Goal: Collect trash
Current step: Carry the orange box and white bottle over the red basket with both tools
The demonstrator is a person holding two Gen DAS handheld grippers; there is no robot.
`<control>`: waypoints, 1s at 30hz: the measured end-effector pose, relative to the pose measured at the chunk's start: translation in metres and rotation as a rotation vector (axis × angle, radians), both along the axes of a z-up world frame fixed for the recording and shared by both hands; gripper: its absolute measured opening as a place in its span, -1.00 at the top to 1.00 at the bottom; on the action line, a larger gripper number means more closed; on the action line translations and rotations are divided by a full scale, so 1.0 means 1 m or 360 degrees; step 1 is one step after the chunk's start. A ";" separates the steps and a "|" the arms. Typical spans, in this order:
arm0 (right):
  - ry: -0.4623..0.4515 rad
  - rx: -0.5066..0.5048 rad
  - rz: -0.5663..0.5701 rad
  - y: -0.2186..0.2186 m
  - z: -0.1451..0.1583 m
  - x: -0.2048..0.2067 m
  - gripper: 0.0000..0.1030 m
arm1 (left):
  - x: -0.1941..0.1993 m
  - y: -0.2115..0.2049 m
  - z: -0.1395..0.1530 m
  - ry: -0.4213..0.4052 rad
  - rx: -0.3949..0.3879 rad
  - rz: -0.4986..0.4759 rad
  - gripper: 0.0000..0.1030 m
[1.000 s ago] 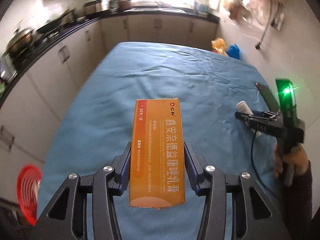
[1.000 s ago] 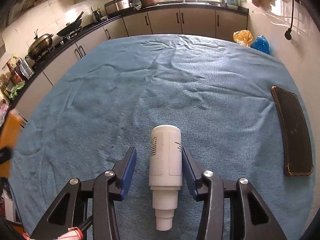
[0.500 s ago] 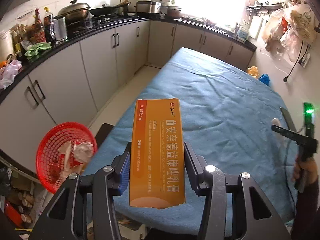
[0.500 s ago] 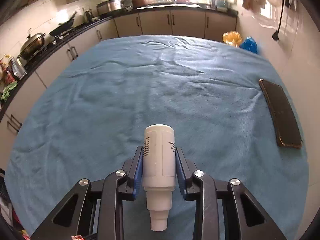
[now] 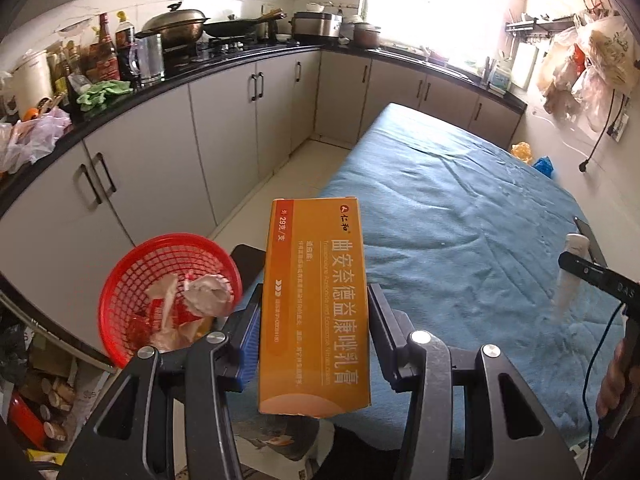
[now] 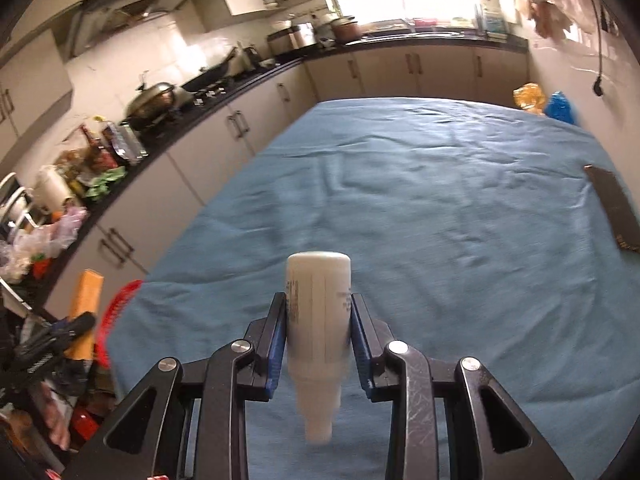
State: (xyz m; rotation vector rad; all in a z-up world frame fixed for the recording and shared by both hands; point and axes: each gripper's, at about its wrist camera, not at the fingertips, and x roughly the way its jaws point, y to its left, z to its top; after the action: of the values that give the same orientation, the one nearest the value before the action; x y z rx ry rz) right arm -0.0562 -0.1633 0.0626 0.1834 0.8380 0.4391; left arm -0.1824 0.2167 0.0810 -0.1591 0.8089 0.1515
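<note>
My left gripper (image 5: 314, 312) is shut on a long orange carton (image 5: 314, 304) with white lettering, held out past the table's left edge. Below and left of it on the floor sits a red mesh basket (image 5: 120, 280) with crumpled paper and wrappers inside. My right gripper (image 6: 319, 312) is shut on a white plastic bottle (image 6: 319, 300), cap end toward the camera, lifted above the blue cloth. In the left wrist view that bottle (image 5: 570, 276) and the right gripper (image 5: 580, 270) show at the right edge. In the right wrist view the carton (image 6: 85, 304) and basket (image 6: 120, 304) appear at lower left.
A blue cloth covers the table (image 6: 440, 220). A dark phone (image 6: 612, 208) lies near its right edge. Grey kitchen cabinets (image 5: 224, 128) with a black counter full of pots and bottles run along the left and back. Clutter lies on the floor by the basket.
My left gripper has swung left off the table with the carton, bringing the red basket into view. My right gripper has shut on the white bottle and lifted it off the cloth.
</note>
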 end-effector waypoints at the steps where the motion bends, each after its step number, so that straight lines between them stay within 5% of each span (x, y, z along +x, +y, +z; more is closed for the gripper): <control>1: -0.0005 0.0010 0.0023 0.009 0.000 -0.004 0.37 | -0.002 0.003 0.000 -0.0003 0.0000 0.0008 0.09; 19: -0.0057 0.0028 0.0247 0.096 -0.002 -0.036 0.37 | -0.014 0.034 -0.011 -0.0005 0.0009 0.0102 0.09; 30: -0.0034 0.0030 0.0405 0.134 -0.003 -0.043 0.37 | -0.012 0.044 -0.016 0.0013 0.0160 0.0194 0.09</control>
State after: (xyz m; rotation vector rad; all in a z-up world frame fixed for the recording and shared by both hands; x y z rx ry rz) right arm -0.0992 -0.0293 0.0600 0.0890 0.8398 0.6867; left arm -0.1943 0.2608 0.0645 -0.1133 0.7985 0.3076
